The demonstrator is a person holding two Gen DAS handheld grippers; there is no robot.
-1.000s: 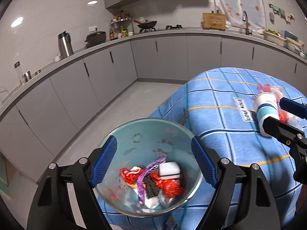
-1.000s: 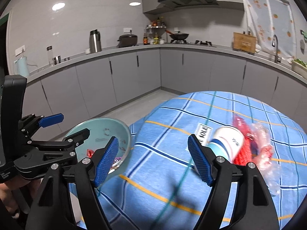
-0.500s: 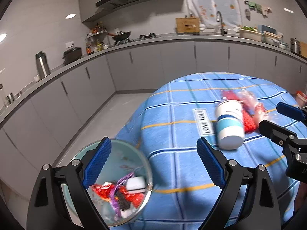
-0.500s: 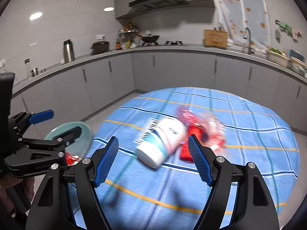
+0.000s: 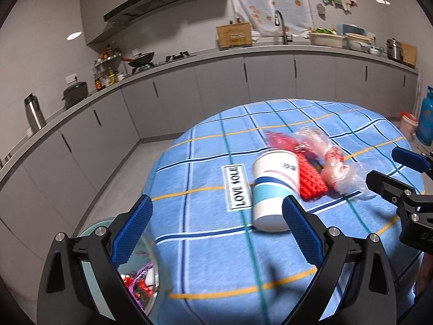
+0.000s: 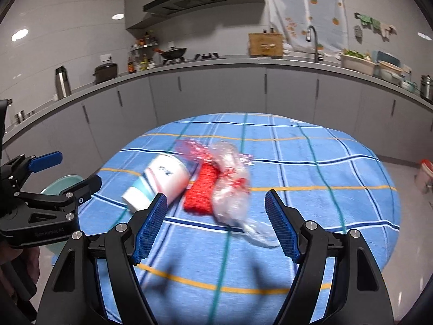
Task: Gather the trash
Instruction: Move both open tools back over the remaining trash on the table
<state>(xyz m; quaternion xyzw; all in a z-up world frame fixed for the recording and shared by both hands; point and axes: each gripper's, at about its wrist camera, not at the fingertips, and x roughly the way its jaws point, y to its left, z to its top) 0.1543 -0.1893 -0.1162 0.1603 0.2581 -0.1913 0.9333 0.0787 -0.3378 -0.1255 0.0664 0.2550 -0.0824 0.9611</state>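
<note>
A white paper cup (image 5: 273, 189) with blue bands lies on its side on the blue checked tablecloth (image 5: 205, 243). To its right lie a red mesh piece (image 5: 311, 181) and a crumpled clear plastic bag (image 5: 333, 162). My left gripper (image 5: 216, 201) hovers over the cloth just short of the cup, its jaws opening, nothing between them. My right gripper (image 6: 215, 196) is open and empty, facing the bag (image 6: 230, 189) and the red mesh (image 6: 201, 189), with the cup (image 6: 159, 181) to its left. A teal bin (image 5: 89, 270) holding wrappers sits low beside the table's left edge.
The round table's edge drops to grey floor on the left. Grey cabinets and a counter (image 6: 216, 65) curve round the back. A blue gas cylinder (image 5: 426, 119) and a red-lidded bucket (image 6: 425, 173) stand on the floor at the right. A "LOVE YOU" patch (image 5: 236, 187) marks the cloth.
Both grippers have swung right, away from the bin and toward the cup and bag. The left jaws have spread wider. The bin has slid to the left view's lower corner.
</note>
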